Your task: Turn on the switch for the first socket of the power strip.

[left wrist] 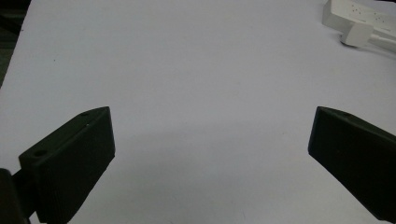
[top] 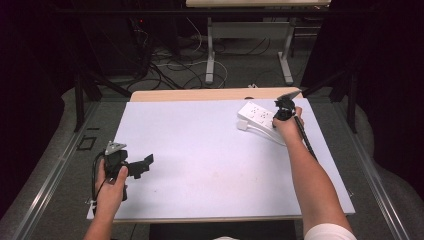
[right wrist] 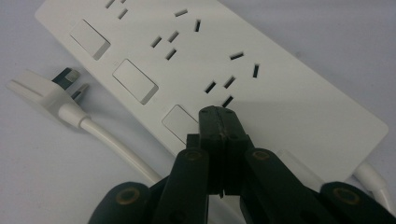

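Right gripper (right wrist: pixel 219 116), jaws pressed together, tips over a rocker switch of the flat white plastic power strip (right wrist: pixel 280 88), apparently touching it. The strip lies at the far right of the white tabletop (top: pixel 210 160), its white plug (right wrist: pixel 46 91) alongside. Left gripper (left wrist: pixel 210 154), jaws spread wide, hovers near the table's left edge.

One white power strip (right wrist: pixel 243 70) lies on the table (top: pixel 200 150), with three rocker switches in a row along one edge and three groups of socket slots beside them. One white plug (right wrist: pixel 44 91) on one cable lies just beside the strip. Two grippers are at the table: the left gripper (top: pixel 145 164) well apart from the strip, the right gripper (right wrist: pixel 219 122) over it.
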